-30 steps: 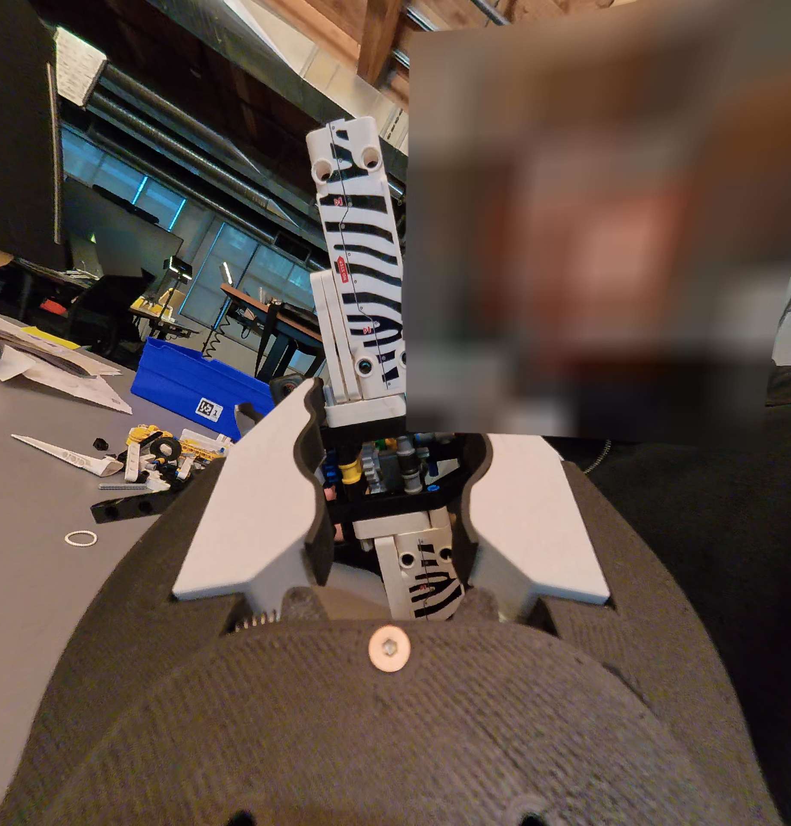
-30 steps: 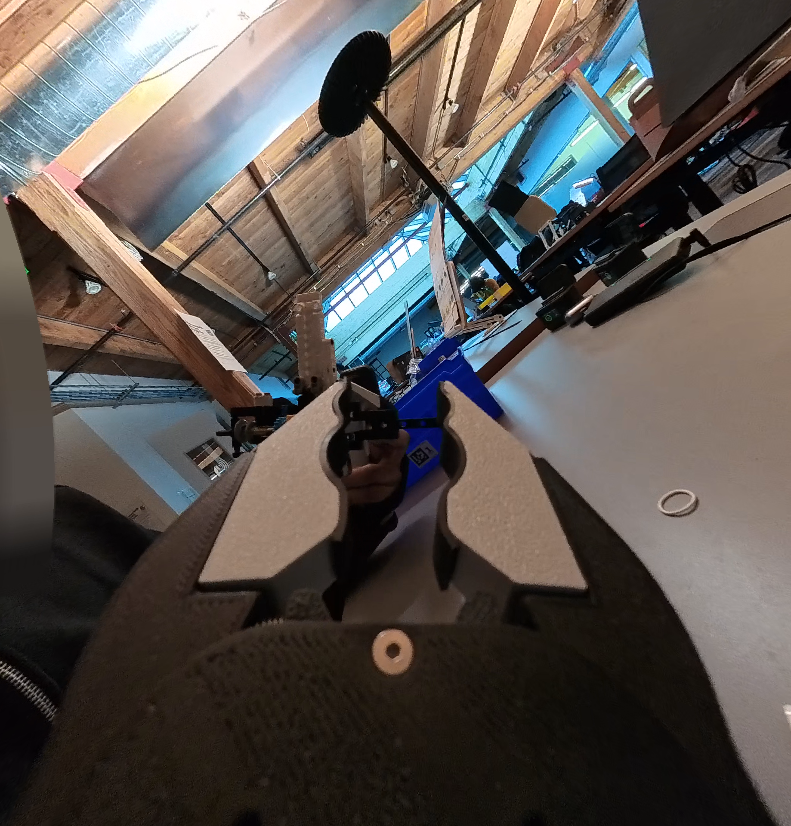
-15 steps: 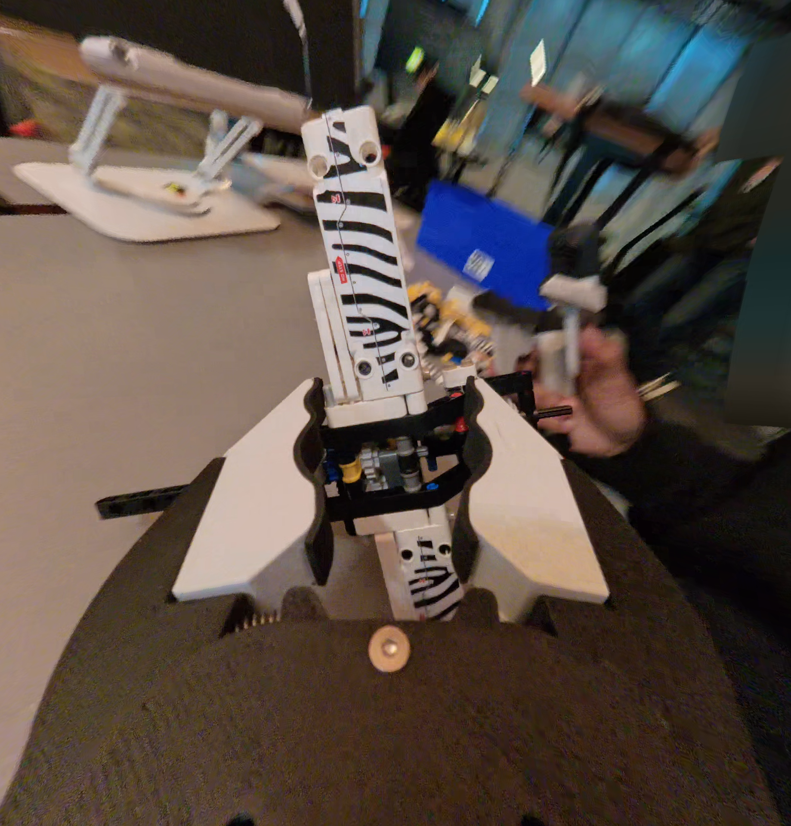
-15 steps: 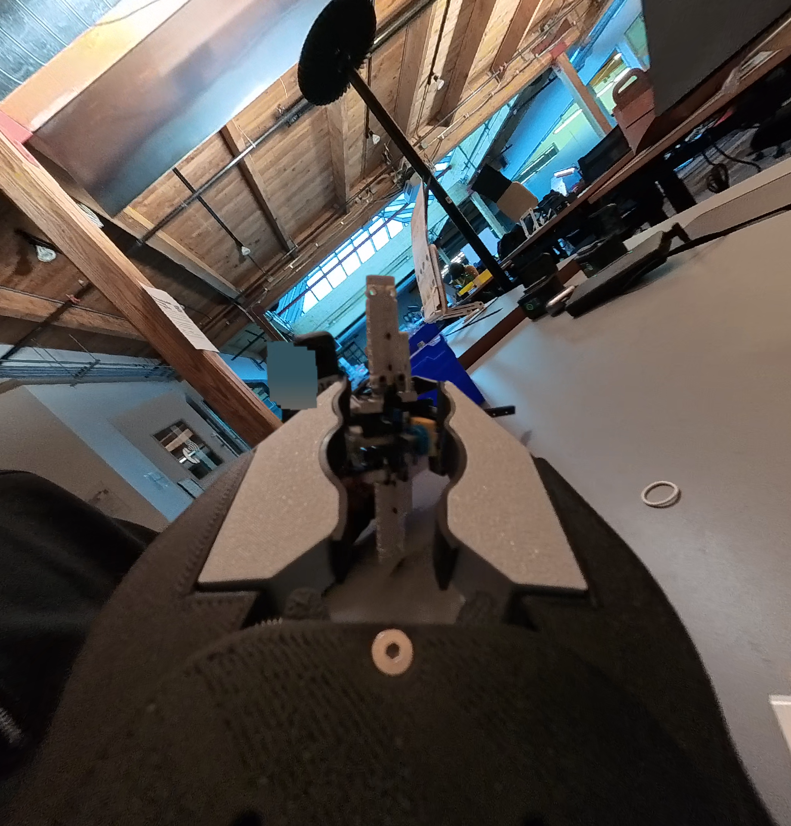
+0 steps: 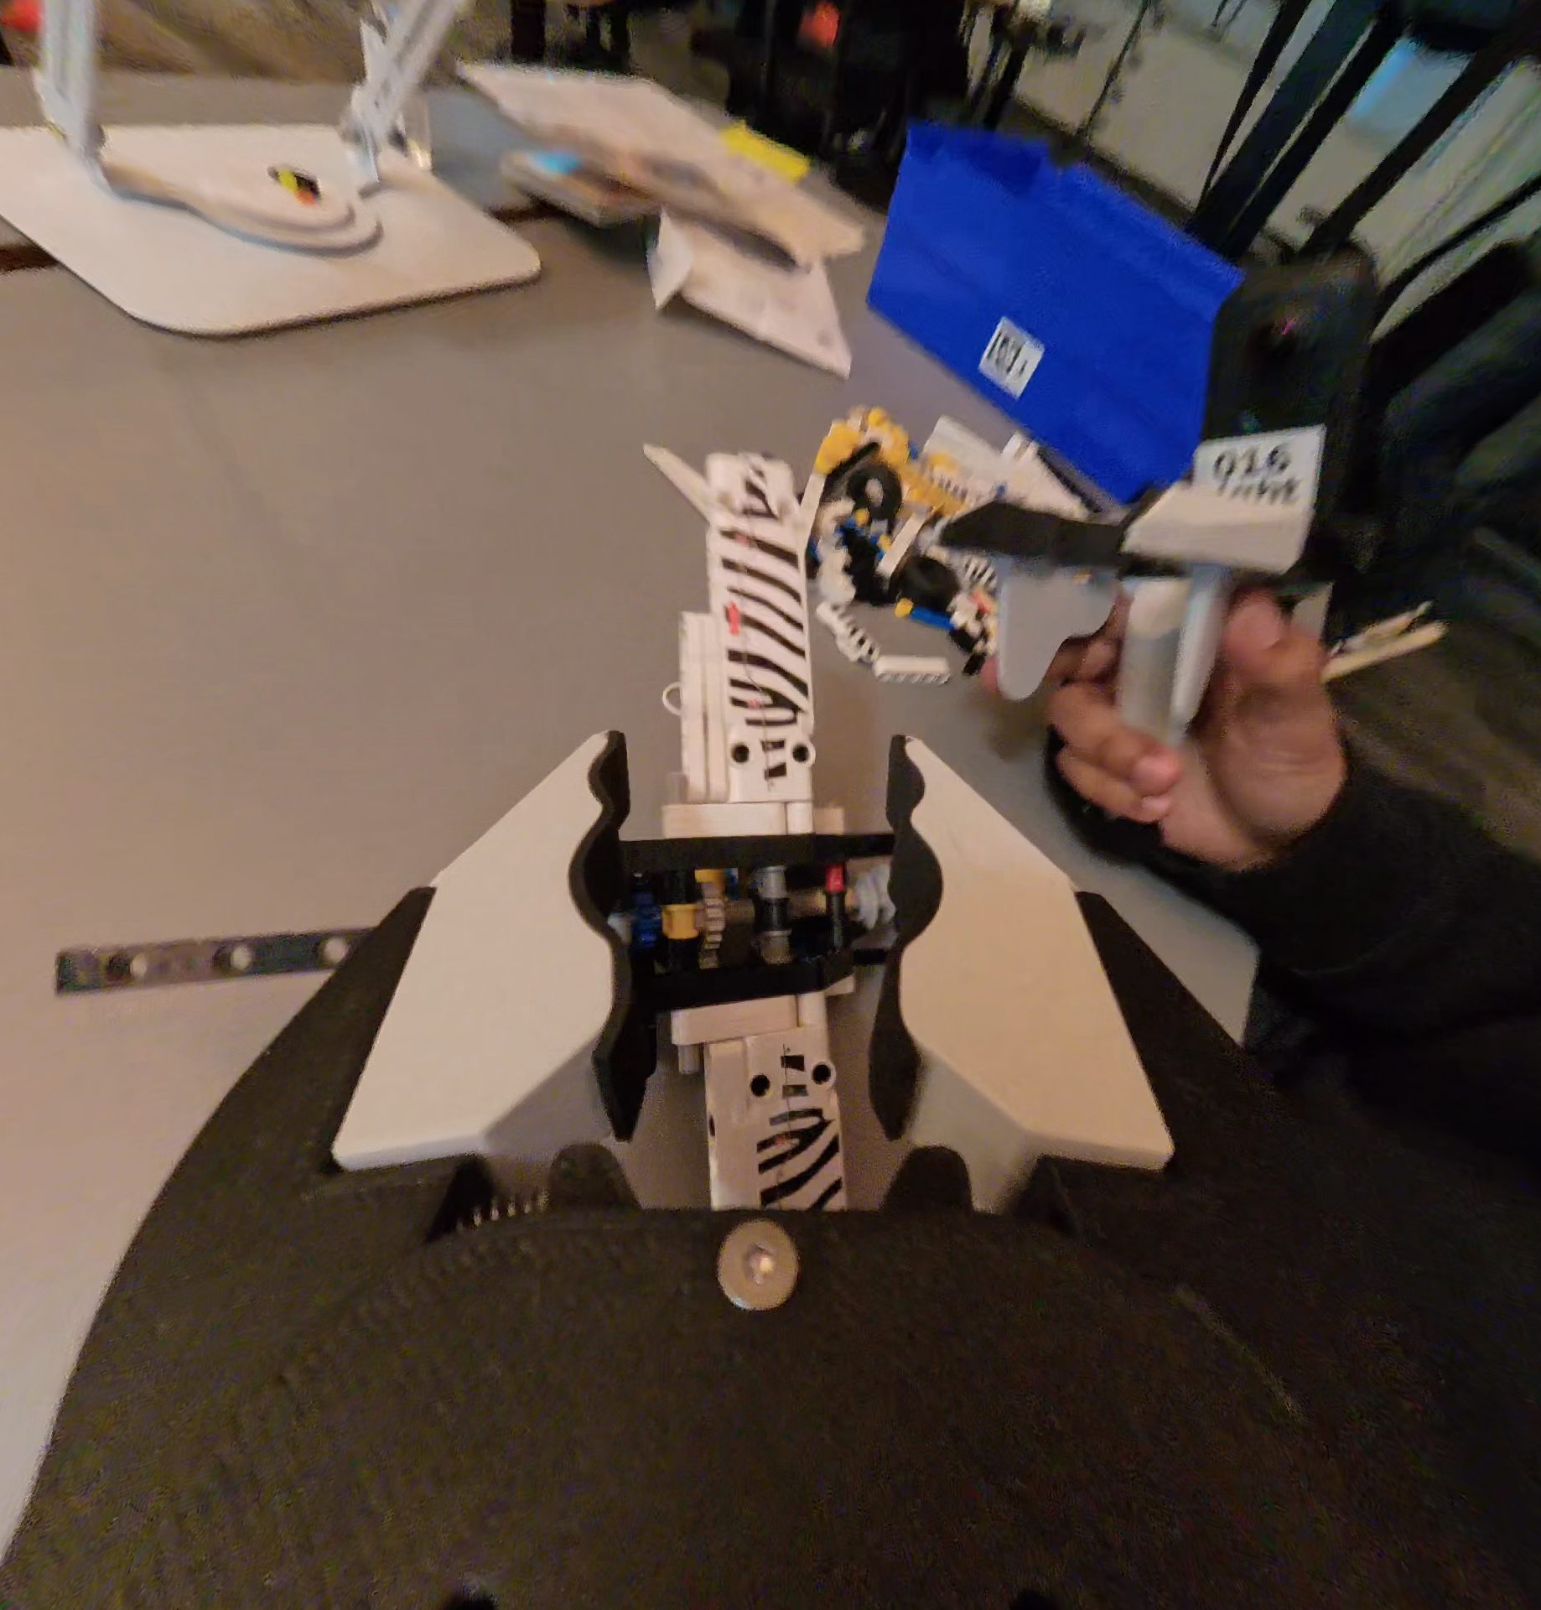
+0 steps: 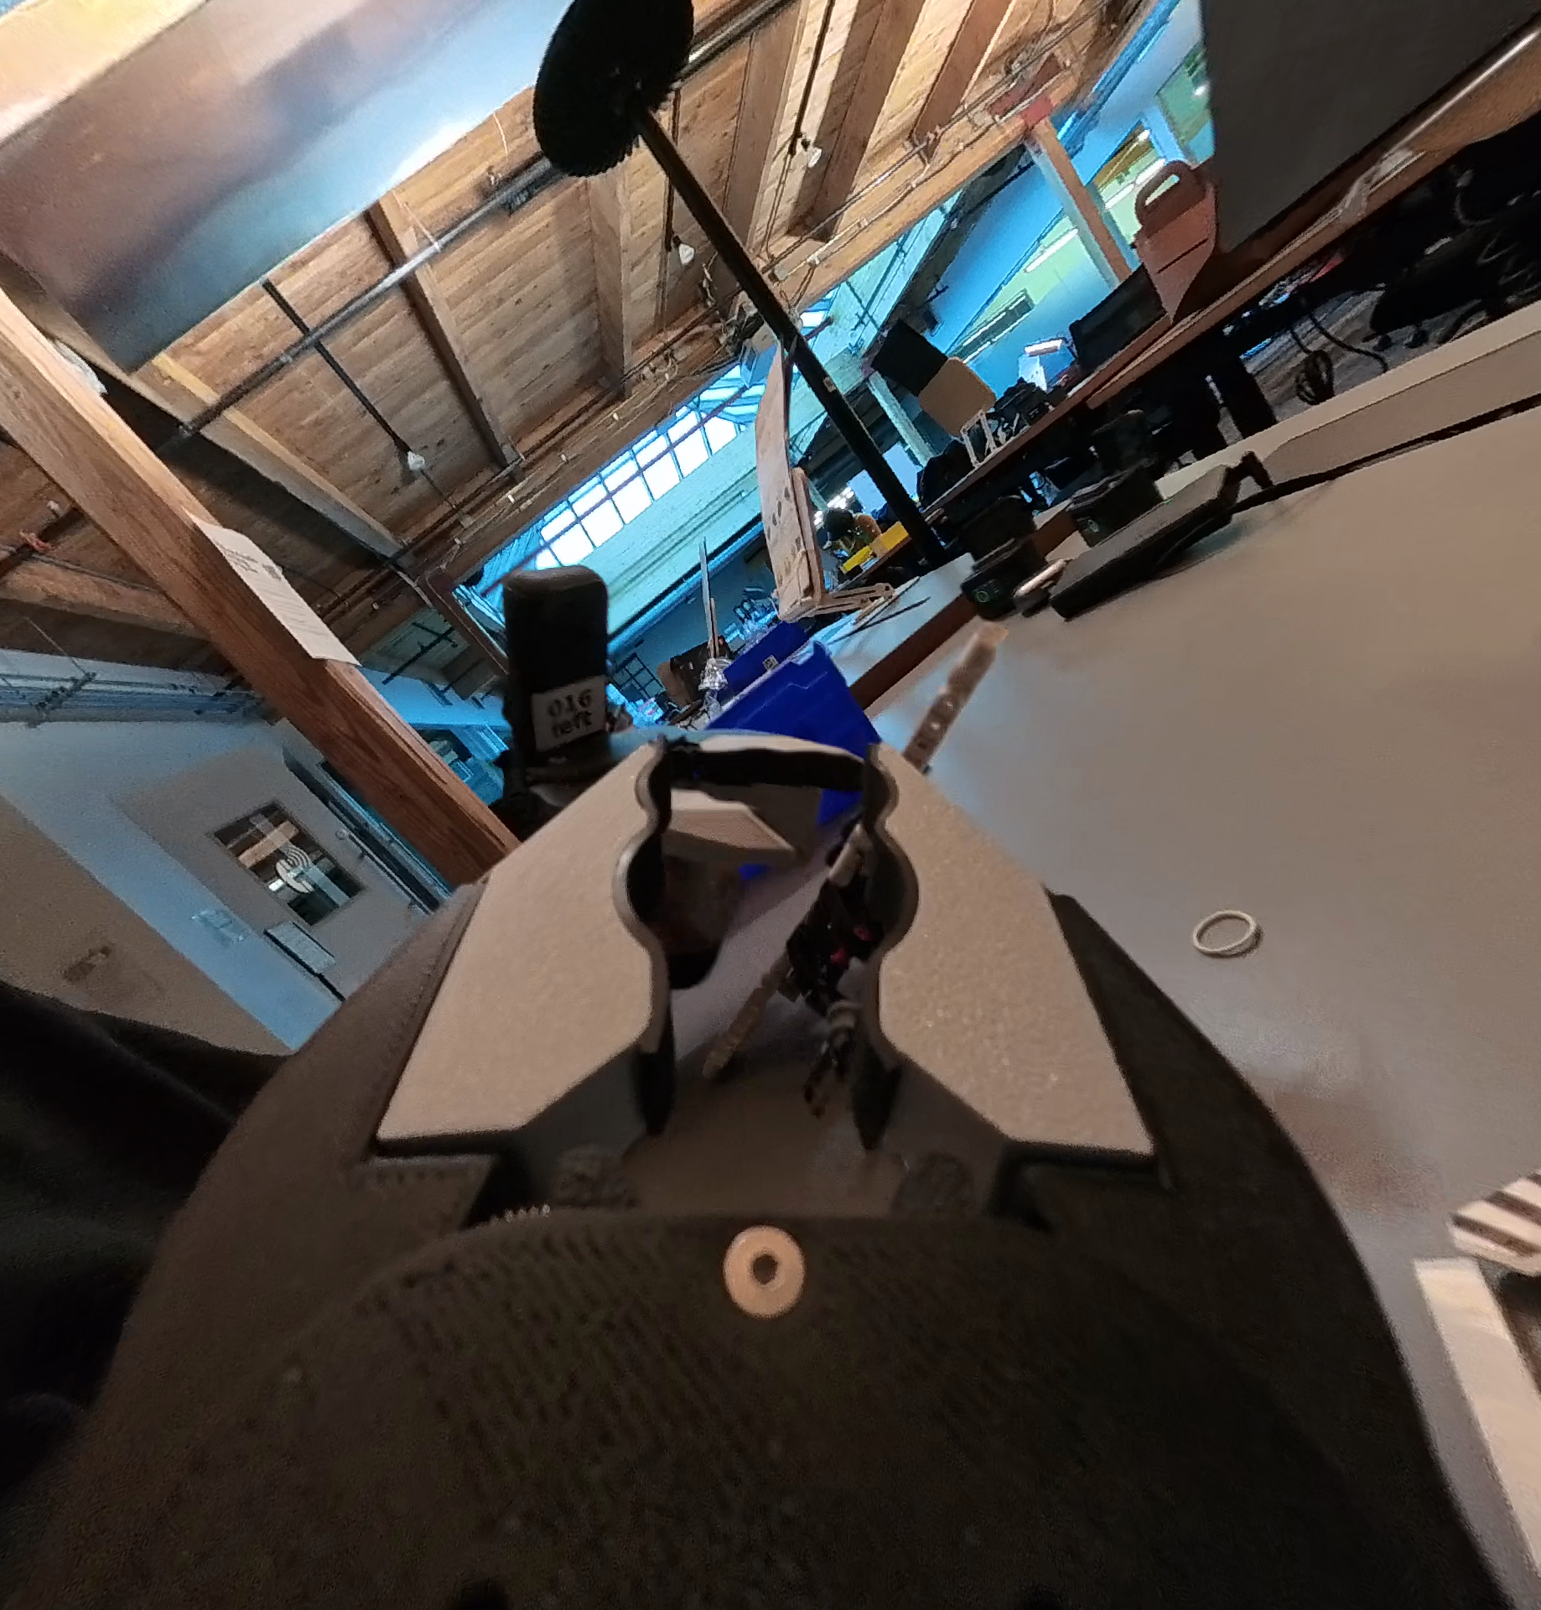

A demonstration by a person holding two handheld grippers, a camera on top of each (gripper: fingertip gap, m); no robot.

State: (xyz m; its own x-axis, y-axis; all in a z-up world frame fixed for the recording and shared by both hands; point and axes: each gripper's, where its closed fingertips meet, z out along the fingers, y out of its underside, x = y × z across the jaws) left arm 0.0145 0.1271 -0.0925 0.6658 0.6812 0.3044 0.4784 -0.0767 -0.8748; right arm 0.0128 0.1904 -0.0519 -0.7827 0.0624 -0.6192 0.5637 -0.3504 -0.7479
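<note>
Left wrist view, near to far. My left tongs (image 5: 754,749) are clamped on a brick model (image 5: 763,610) of white panels with zebra stripes. The dark pads (image 5: 606,871) press on either end of its black frame (image 5: 750,847), with small gears and pins showing inside it. One striped panel runs back toward the tongs' body at 6 o'clock, and the longer one juts out past the fingertips at 12 o'clock, above the grey table (image 5: 314,610).

At 9 o'clock a black strip with holes (image 5: 201,958) lies flat on the table. At 1 o'clock sits a pile of loose bricks (image 5: 898,540) in white, yellow, black and blue. Just beyond it stands a blue bin (image 5: 1037,287).

At 2 o'clock a hand (image 5: 1211,740) holds my right tongs (image 5: 1002,584), their tips near the pile and apart from the model. The fingers stand apart, and I see nothing pressed between them (this part is blurred). Farthest off, at 10 to 12 o'clock, are a white stand base (image 5: 227,244) and papers (image 5: 732,200).

Right wrist view. Through the gap of the right tongs the model shows edge-on farther off, close to the right-hand finger. A small ring (image 6: 1225,934) lies on the table at 3 o'clock.
</note>
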